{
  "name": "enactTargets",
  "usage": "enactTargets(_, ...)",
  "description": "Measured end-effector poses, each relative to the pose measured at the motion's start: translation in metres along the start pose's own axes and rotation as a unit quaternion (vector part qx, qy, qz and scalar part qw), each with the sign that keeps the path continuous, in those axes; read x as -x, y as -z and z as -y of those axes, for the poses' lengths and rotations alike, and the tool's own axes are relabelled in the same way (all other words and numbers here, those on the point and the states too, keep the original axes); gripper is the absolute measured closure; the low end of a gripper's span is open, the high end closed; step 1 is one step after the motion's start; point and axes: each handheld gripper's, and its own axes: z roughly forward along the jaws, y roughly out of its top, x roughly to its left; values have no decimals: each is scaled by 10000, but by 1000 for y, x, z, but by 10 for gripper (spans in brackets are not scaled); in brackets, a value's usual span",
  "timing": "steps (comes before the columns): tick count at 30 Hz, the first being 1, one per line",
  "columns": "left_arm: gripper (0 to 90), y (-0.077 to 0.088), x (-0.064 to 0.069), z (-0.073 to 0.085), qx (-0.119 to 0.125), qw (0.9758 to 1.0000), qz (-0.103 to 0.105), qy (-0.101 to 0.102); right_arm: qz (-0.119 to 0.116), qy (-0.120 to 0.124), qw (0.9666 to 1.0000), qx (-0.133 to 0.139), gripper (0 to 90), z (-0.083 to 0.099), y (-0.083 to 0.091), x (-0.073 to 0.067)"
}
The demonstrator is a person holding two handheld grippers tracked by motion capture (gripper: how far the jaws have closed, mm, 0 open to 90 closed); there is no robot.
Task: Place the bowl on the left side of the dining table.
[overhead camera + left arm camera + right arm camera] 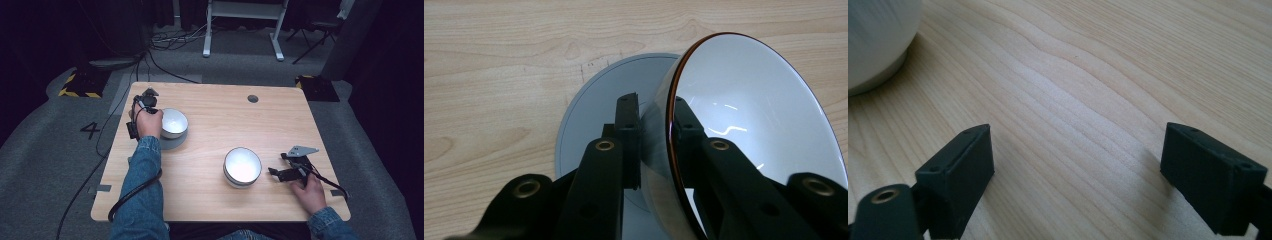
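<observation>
Left gripper — clamped on bowl rim

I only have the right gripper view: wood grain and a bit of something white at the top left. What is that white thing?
Observer: A white bowl, upright on the table, just in front of the open right claw.
Operator: What is the left claw doing?
Observer: The left claw is shut on the rim of a second white bowl, one jaw inside and one outside.
Operator: Where is that bowl?
Observer: Over a grey round disc, near the table's left edge.
</observation>
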Motion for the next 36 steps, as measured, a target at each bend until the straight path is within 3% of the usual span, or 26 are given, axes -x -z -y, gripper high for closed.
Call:
enactTargets(8, 788, 1, -8, 1, 73, 10000, -35, 39, -1, 0, 10000, -1, 137, 0, 0, 0)
enactTargets(17, 787, -2, -13, 0, 83, 9999, 119, -37, -1, 1, 10000, 0, 138, 0, 0, 0)
enactTargets(20, 776, -3, -13, 1, 30, 10000, 44, -67, -1, -2, 10000, 1, 137, 0, 0, 0)
enactTargets(21, 754, -4, -13, 1, -39, 9998, -162, -65, -1, 0, 10000, 0, 137, 0, 0, 0)
enactTargets(25, 756, -6, -15, 3, -123, 9992, -376, 7, -1, 3, 10000, -1, 137, 0, 0, 0)
enactTargets(29, 756, -6, -19, 5, -64, 9996, -232, 132, -1, 0, 10000, 0, 138, 0, 0, 0)
enactTargets(32, 750, -6, -20, 5, -53, 9997, -204, 117, 0, 3, 10000, 0, 138, 0, 0, 0)
enactTargets(36, 677, -2, -19, 5, 143, 9998, -156, 45, 0, 1, 10000, 0, 137, 0, 0, 0)
